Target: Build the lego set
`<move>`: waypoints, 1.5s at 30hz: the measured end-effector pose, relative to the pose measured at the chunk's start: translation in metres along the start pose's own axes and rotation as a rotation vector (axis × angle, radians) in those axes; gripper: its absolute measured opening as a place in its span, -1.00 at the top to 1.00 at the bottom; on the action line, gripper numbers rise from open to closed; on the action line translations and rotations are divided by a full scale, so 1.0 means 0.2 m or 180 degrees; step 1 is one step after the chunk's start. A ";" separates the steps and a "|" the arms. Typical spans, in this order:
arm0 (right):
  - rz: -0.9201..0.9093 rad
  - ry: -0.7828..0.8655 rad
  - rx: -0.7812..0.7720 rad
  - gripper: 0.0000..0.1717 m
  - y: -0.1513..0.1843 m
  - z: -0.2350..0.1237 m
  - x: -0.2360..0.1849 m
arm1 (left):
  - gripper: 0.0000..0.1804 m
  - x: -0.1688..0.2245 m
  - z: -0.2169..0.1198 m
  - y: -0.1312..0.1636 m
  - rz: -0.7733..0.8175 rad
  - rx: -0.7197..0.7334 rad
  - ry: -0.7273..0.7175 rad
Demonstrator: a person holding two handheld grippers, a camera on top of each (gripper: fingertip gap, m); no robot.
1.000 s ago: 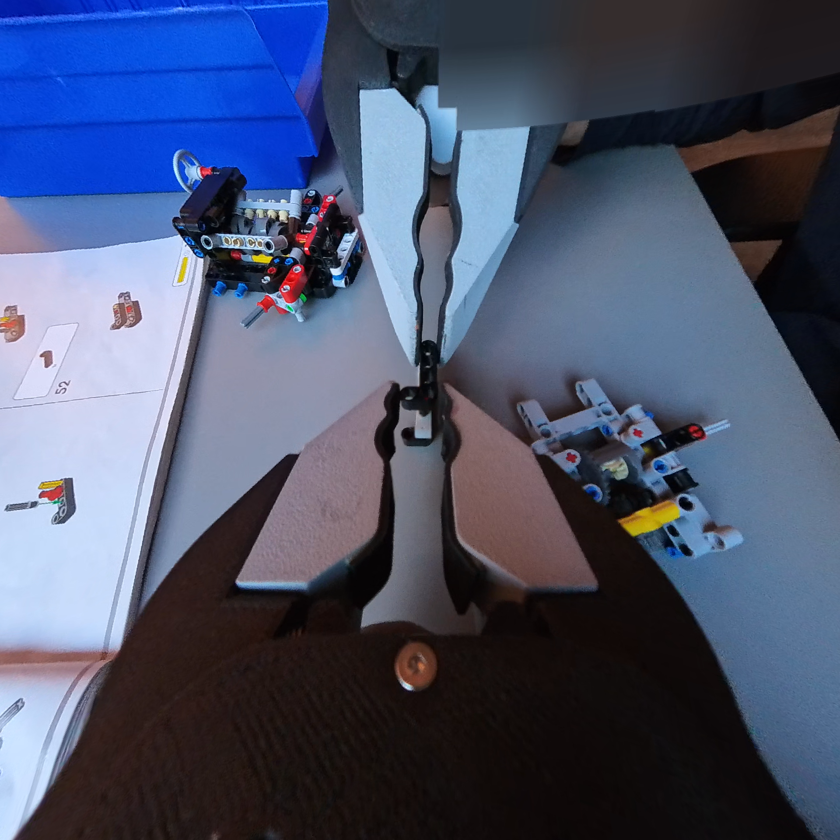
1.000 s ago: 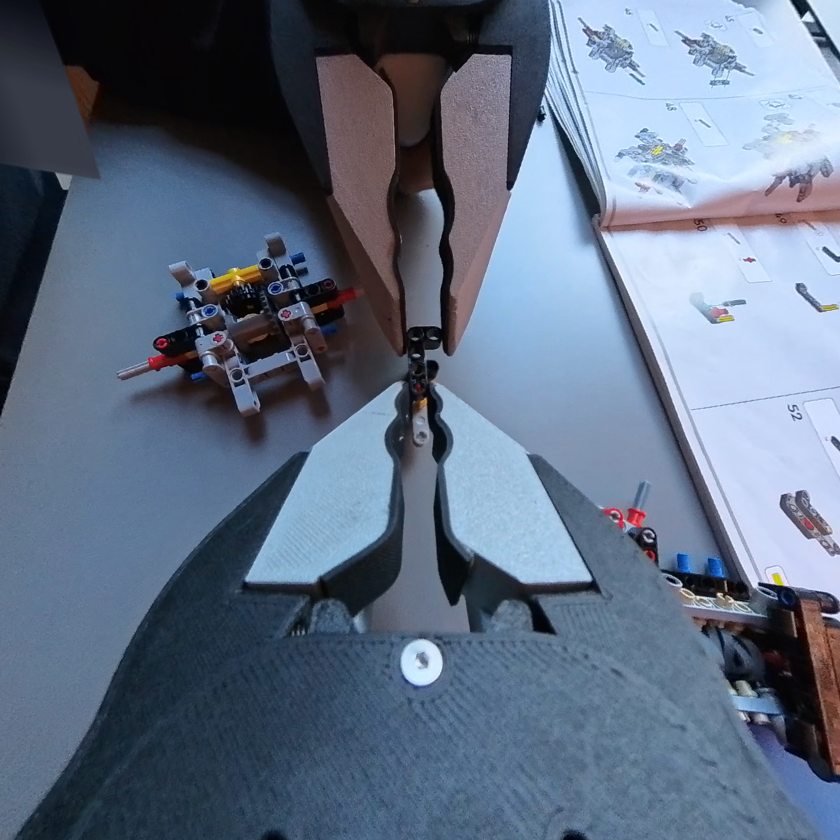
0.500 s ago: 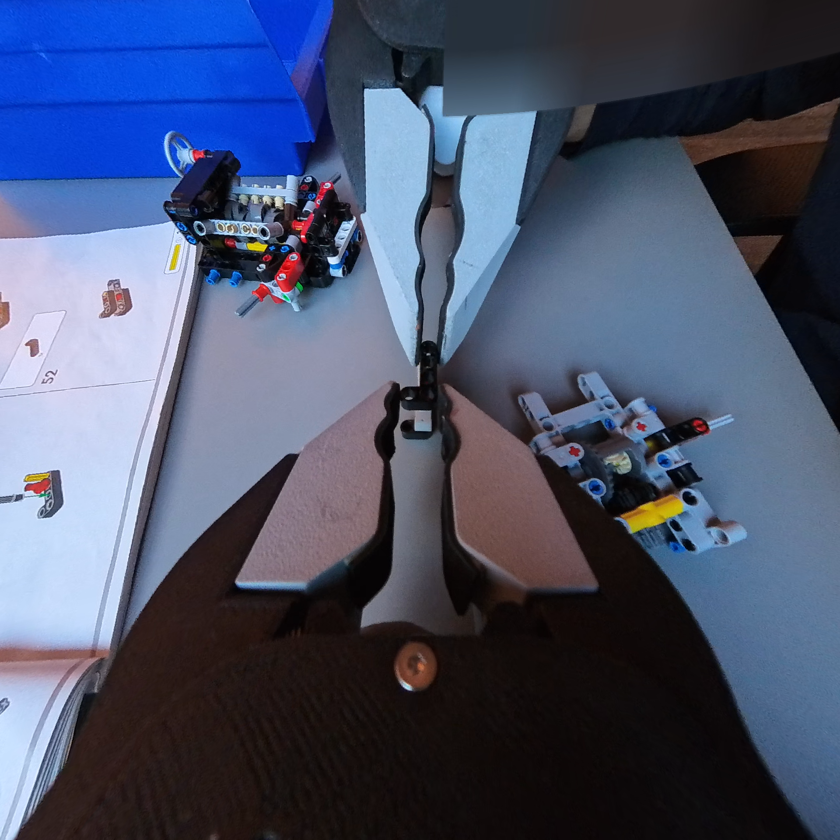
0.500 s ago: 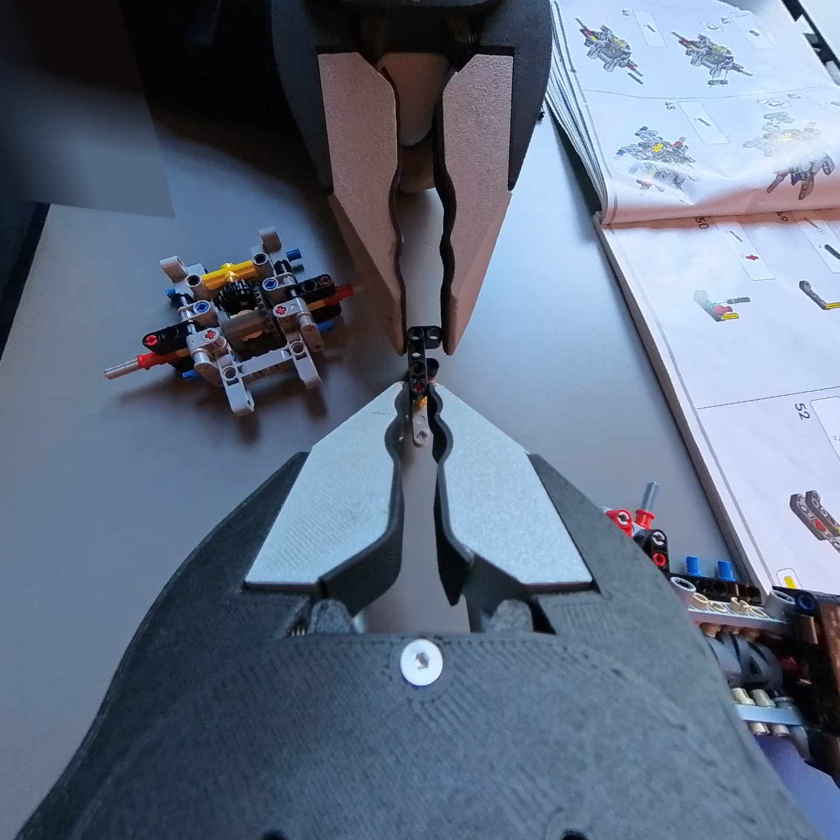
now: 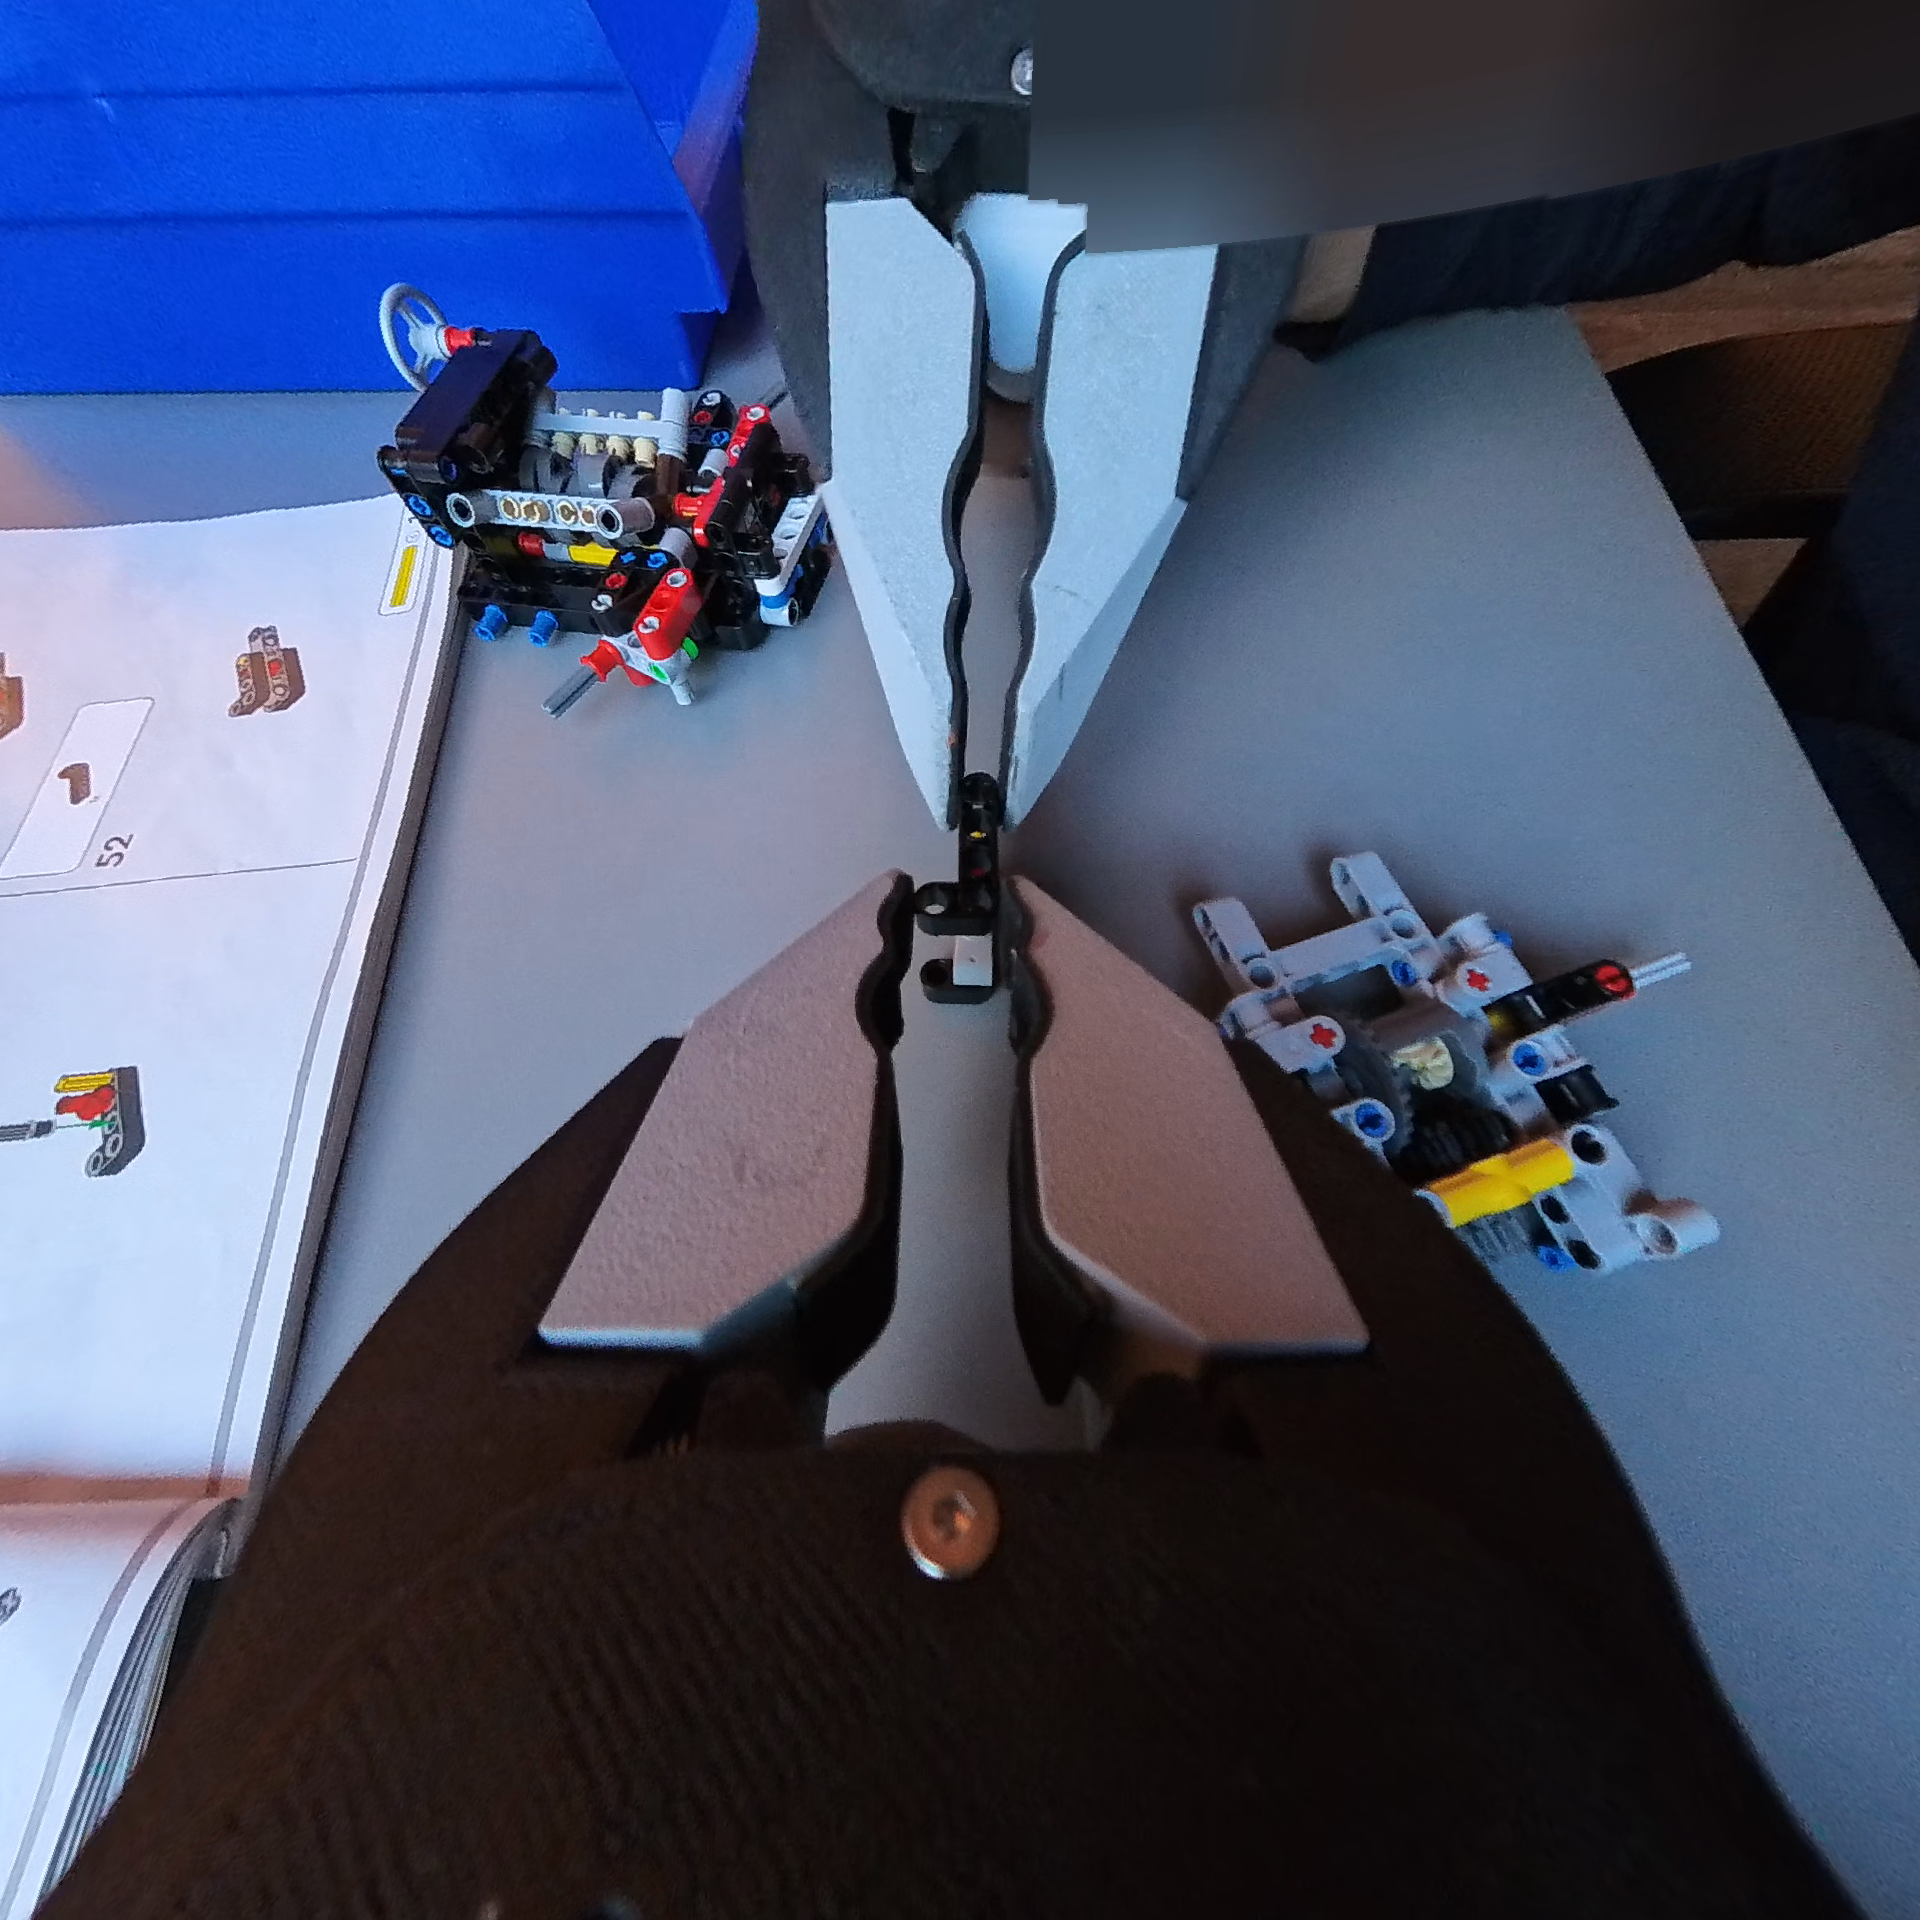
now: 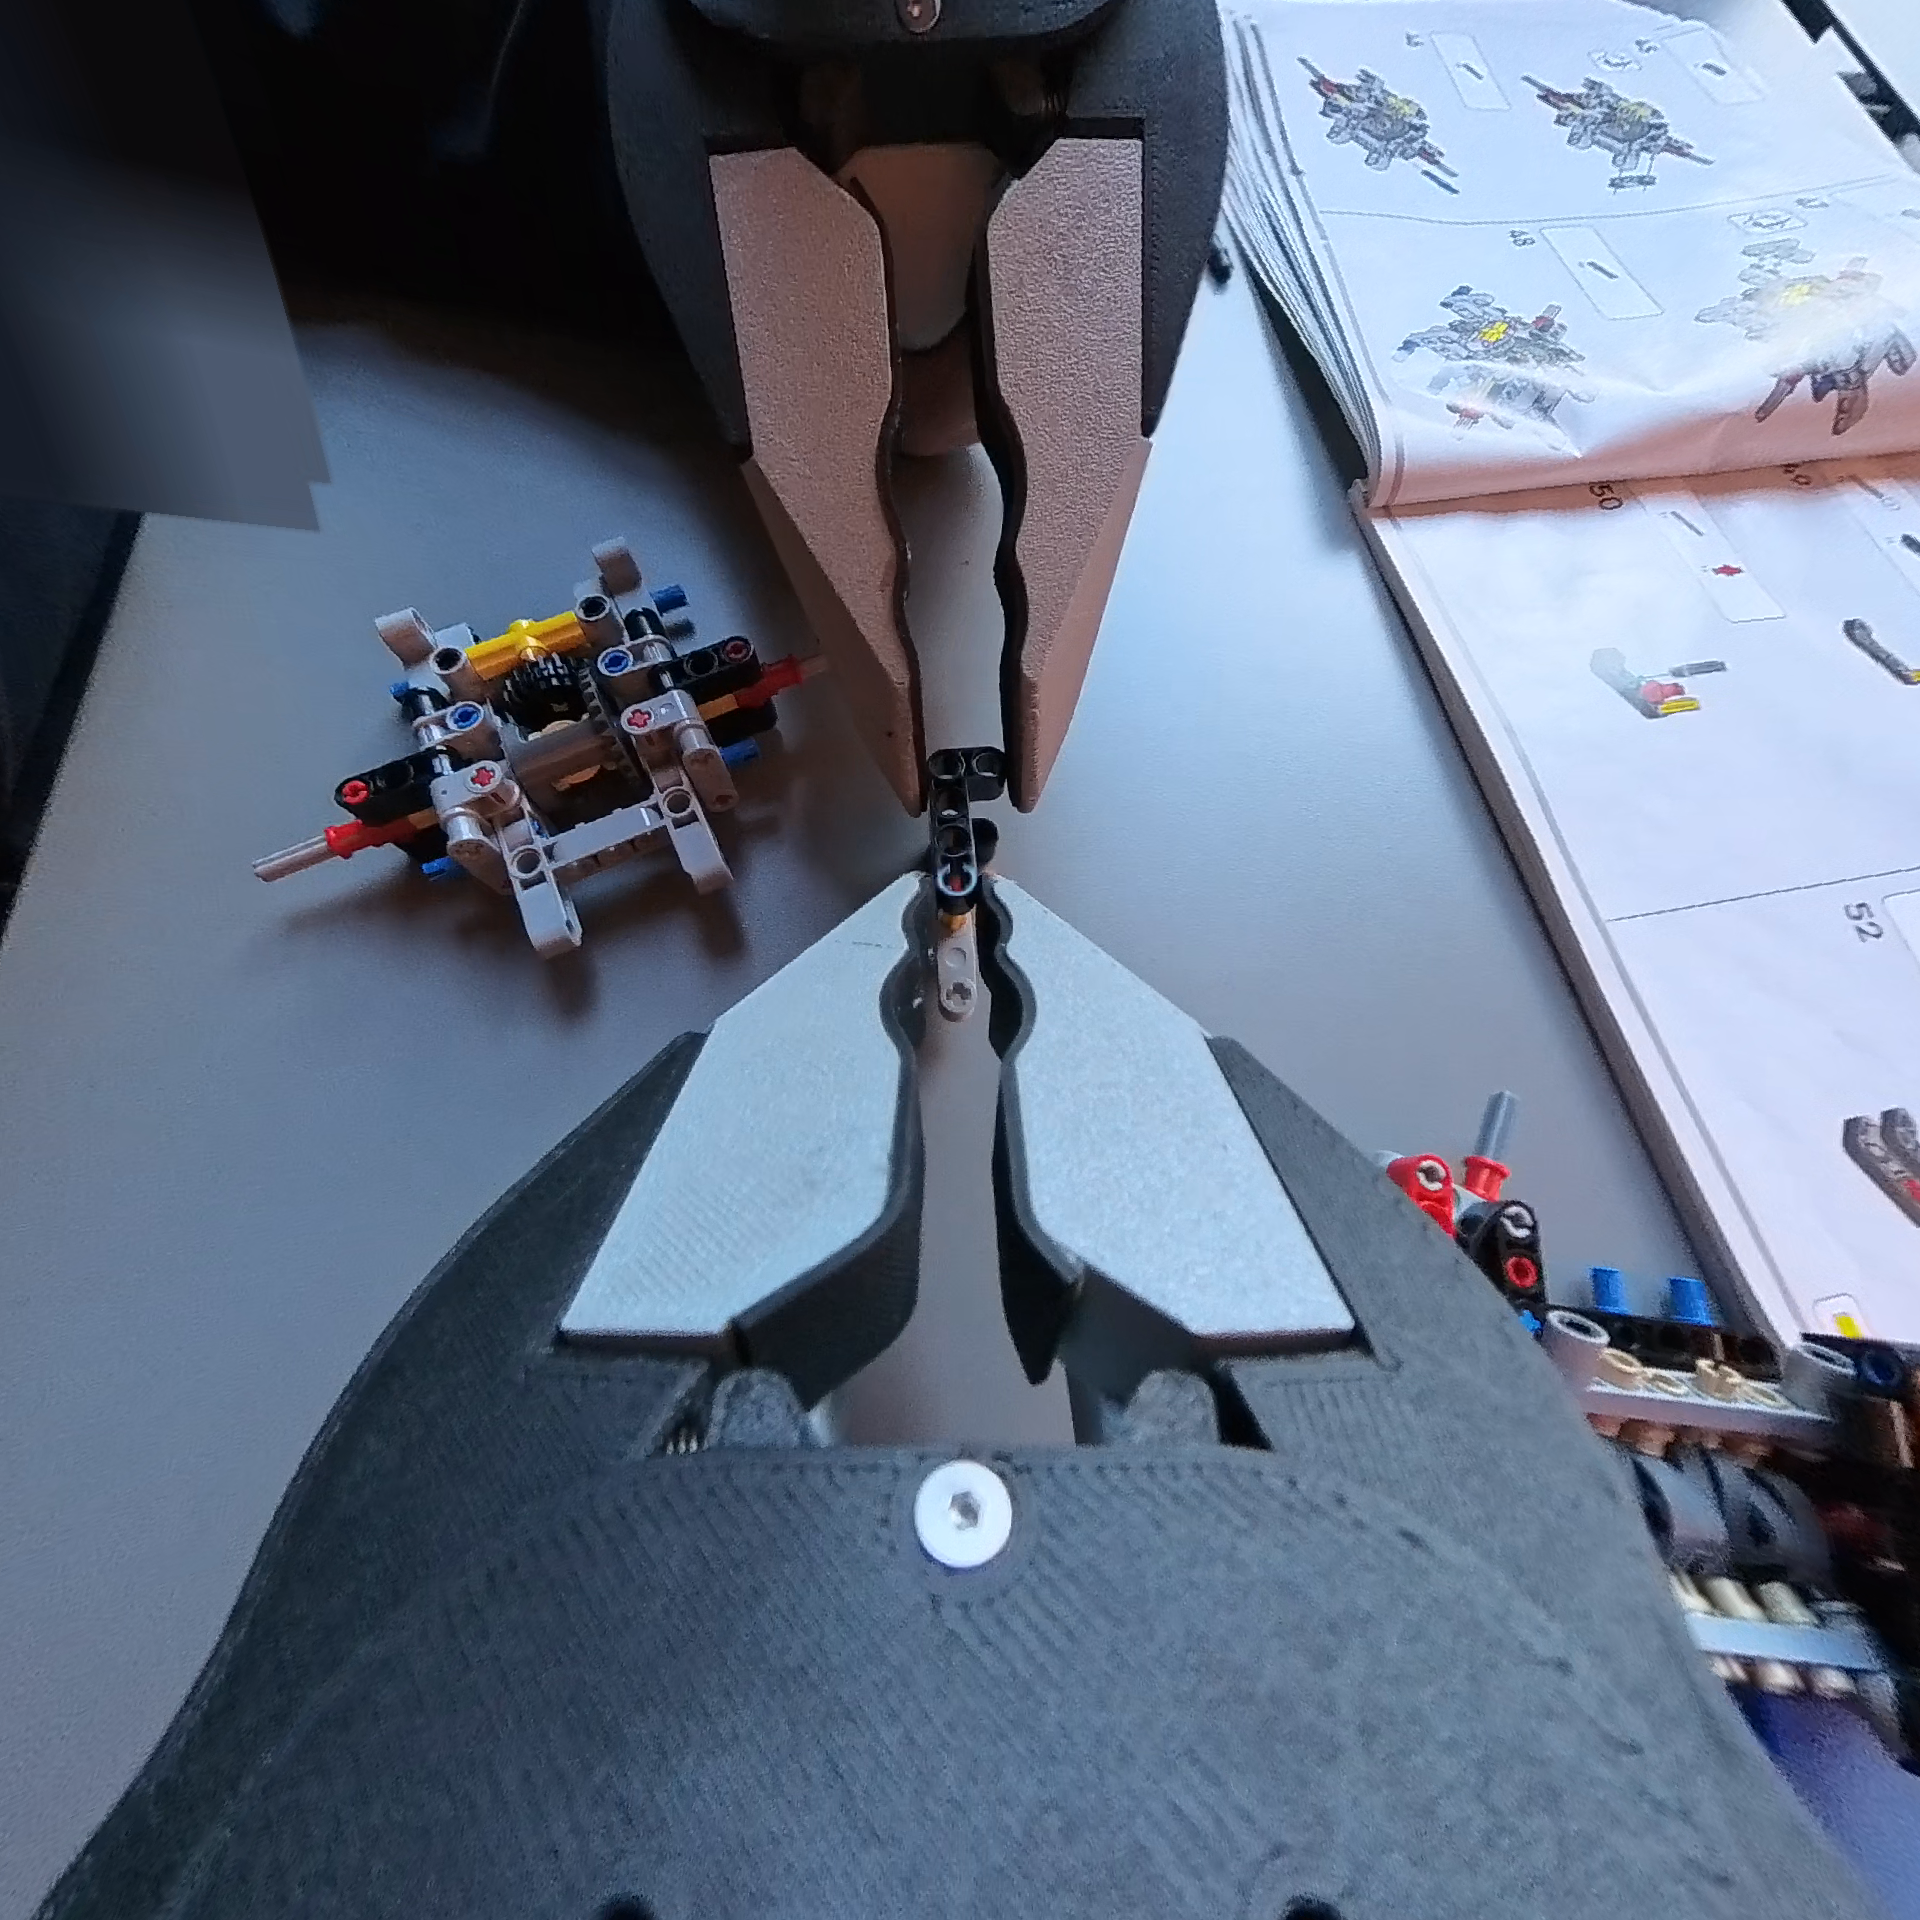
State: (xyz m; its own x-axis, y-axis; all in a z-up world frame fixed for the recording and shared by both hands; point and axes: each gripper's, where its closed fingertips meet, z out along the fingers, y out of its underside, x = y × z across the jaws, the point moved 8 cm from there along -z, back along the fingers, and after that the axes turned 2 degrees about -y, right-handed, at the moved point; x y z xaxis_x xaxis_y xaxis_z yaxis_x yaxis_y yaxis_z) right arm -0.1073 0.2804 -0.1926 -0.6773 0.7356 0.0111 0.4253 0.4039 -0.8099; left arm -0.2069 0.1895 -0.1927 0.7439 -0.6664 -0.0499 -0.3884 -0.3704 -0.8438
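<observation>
We see the two hand-held grippers meet tip to tip above the grey table (image 5: 1351, 582), and between them they share one small assembly of black building-toy beams (image 5: 975, 883). The left gripper (image 5: 961, 940) is clamped on the L-shaped end of this assembly, where a small white piece (image 5: 971, 961) sits between two black arms; its pads press on both sides. The right gripper (image 6: 958, 935) is closed on the other end, and a light grey link (image 6: 958, 961) with a small yellow part shows between its pads. The assembly hangs in the air between both tips and does not touch the table. In our judgement it is very light and stiff, made of hard smooth plastic, so it can slip or twist in the pads, and its pin joints may come apart if it is pulled or bent. The flat sides of the beams seem the best place to hold it. On the table lie a grey and yellow gear assembly (image 5: 1455, 1070), a larger black and red model (image 5: 613, 530) near a blue bin (image 5: 343, 177), and an open instruction booklet (image 5: 187, 935).
</observation>
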 end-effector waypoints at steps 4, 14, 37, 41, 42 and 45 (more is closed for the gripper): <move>0.0042 -0.0029 0.0029 0.96 0.01 -0.01 0.01 | 0.85 0.00 0.00 0.00 -0.0022 0.0008 -0.0002; 0.0014 -0.0034 -0.0020 0.96 0.01 0.00 0.00 | 0.85 0.00 0.01 0.01 -0.0028 -0.0086 0.0017; 0.0097 -0.0139 -0.0036 0.96 0.04 0.02 0.02 | 0.86 0.00 0.01 0.01 -0.0020 -0.0123 -0.0010; 0.0104 -0.0134 -0.0188 0.96 0.02 0.03 0.02 | 0.85 -0.01 0.01 0.01 -0.0092 -0.0138 0.0065; 0.0088 -0.0121 -0.0257 0.97 0.01 0.03 0.02 | 0.85 -0.01 0.02 0.02 -0.0111 -0.0140 0.0084; 0.0021 -0.0061 -0.0469 0.97 -0.02 0.03 0.01 | 0.86 -0.01 0.02 0.02 -0.0073 -0.0197 0.0092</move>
State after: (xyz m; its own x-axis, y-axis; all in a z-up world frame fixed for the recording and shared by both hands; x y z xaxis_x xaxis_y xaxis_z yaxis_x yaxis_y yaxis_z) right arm -0.1131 0.2777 -0.1928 -0.6850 0.7285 -0.0064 0.5124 0.4755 -0.7151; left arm -0.2084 0.1919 -0.1985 0.7373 -0.6754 -0.0146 -0.4048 -0.4245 -0.8099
